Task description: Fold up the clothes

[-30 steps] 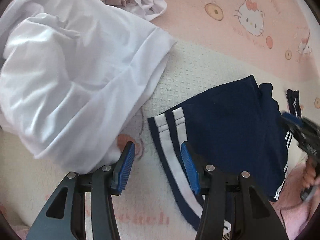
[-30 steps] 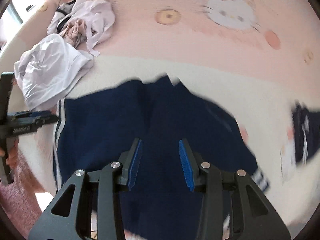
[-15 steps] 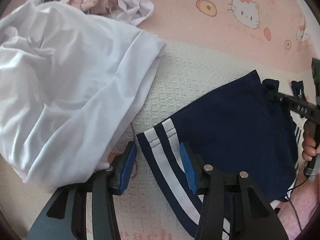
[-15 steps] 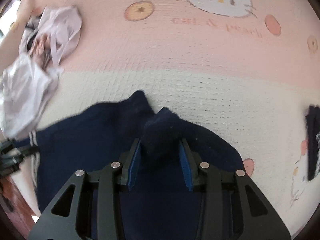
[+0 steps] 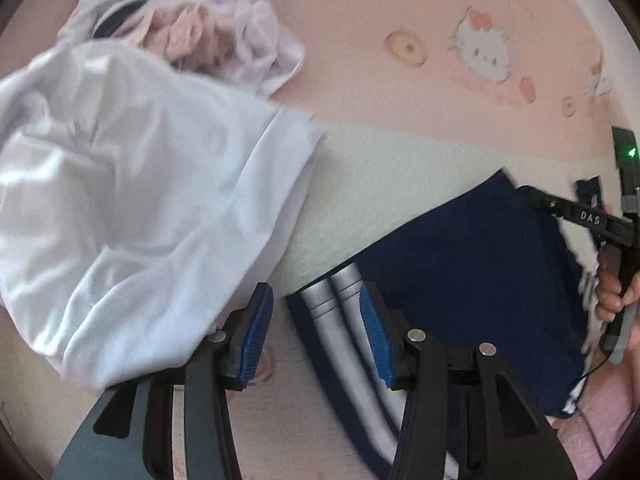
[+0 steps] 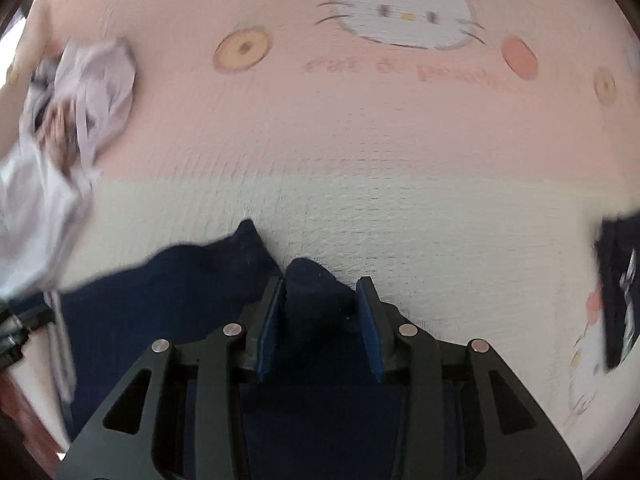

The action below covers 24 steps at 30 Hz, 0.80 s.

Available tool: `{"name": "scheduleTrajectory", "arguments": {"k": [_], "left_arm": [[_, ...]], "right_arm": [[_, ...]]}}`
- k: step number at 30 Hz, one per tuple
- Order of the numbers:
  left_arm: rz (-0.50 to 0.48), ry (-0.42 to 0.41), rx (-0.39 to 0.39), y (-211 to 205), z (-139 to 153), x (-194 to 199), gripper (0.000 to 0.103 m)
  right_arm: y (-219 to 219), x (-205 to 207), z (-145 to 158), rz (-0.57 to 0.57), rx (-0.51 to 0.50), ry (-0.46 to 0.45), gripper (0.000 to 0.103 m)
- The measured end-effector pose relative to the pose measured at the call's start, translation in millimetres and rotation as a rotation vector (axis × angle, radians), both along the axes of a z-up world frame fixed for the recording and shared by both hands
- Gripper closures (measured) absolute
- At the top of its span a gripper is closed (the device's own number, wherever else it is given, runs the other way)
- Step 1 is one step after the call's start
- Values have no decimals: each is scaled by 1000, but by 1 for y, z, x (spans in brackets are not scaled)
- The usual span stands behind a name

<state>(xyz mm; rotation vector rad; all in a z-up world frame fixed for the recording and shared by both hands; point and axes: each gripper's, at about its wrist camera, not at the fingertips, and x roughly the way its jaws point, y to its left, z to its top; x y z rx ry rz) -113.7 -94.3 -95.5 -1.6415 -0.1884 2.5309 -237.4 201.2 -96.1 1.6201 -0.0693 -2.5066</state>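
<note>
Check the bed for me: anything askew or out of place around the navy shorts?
The navy shorts with white side stripes lie bunched, a fold humped between the right claw pads. A crumpled white garment and a pink-and-white heap sit unfolded on the blanket. Nothing looks damaged.

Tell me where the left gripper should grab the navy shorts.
Take the striped hem corner of the navy shorts, coming down from above. That edge lies flat and free on the blanket, already between the left gripper pads, clear of the white garment.
</note>
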Motion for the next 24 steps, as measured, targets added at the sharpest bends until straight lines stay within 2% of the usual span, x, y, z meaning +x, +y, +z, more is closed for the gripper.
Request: {"name": "scheduleTrajectory", "arguments": {"k": [3, 4, 6, 8, 10, 12, 15, 17, 20, 22, 24], "left_arm": [[-127, 46, 48, 29, 14, 15, 56], [-161, 46, 49, 46, 13, 9, 56], [-272, 29, 27, 81, 6, 22, 56], [-326, 1, -12, 104, -6, 26, 56], [-379, -28, -61, 114, -19, 30, 56], [-393, -25, -126, 115, -14, 39, 56], [-401, -2, -93, 112, 5, 68, 56], [-411, 20, -96, 116, 12, 71, 56], [-428, 5, -102, 124, 10, 74, 56], [-433, -29, -168, 141, -3, 68, 57], [-401, -36, -259, 139, -5, 73, 62]], "right_arm": [[-3, 21, 22, -8, -76, 21, 66], [-5, 34, 30, -2, -85, 25, 66], [-4, 66, 40, -3, -79, 6, 65], [-2, 97, 48, -9, -80, -16, 65], [5, 127, 40, -40, -106, -57, 65], [10, 146, 19, -78, -100, -116, 65], [21, 176, 4, -114, -60, -164, 65], [25, 188, 6, -114, -18, -146, 65], [31, 199, 13, -116, 65, -98, 65], [34, 205, 10, -113, 108, -103, 65], [39, 213, 7, -113, 133, -120, 65]]}}
